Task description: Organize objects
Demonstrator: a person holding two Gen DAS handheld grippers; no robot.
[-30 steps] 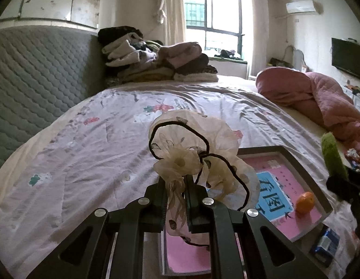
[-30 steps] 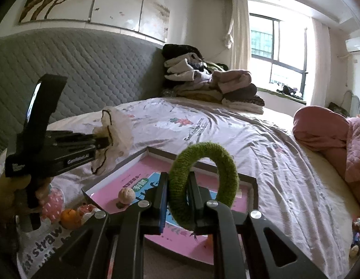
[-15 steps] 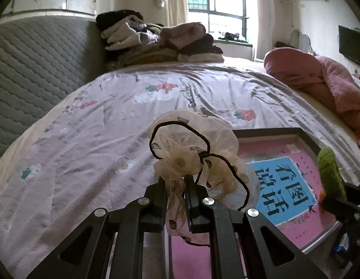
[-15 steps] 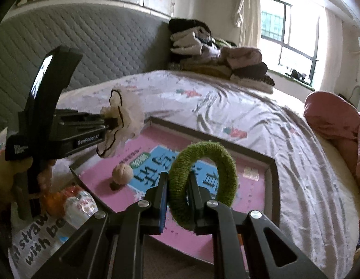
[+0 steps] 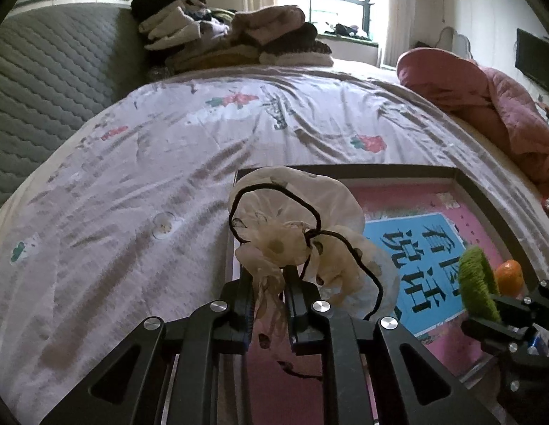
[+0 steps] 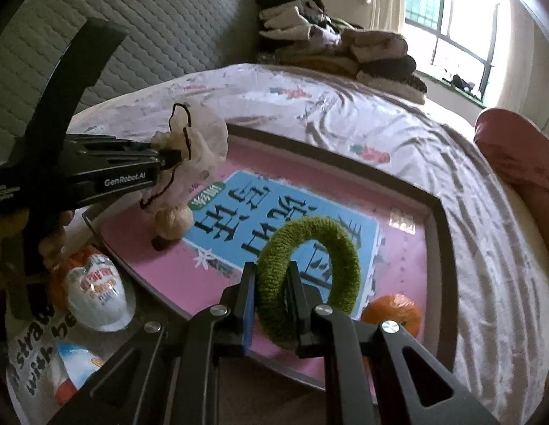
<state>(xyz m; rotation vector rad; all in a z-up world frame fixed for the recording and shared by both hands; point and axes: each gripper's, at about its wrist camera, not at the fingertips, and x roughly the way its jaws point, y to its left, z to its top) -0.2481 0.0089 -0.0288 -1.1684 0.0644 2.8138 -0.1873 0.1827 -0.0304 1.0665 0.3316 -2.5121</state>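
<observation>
A cream gauze scrunchie with black trim sits between the jaws of my left gripper, which are opening while the pads still pinch its fabric. It hangs over the near left corner of a dark-framed tray lined with a pink and blue sheet. My right gripper is shut on a fuzzy green scrunchie, held upright just above the tray's near edge. In the right wrist view the left gripper and the cream scrunchie hover above a walnut-like ball in the tray.
An orange lies in the tray's near right corner. Beside the tray are an egg-shaped white packet and a printed bag. Folded clothes are stacked at the headboard; a pink quilt lies to the right.
Both grippers have sunk toward the tray with their scrunchies and tipped further down. The tray now fills more of both views.
</observation>
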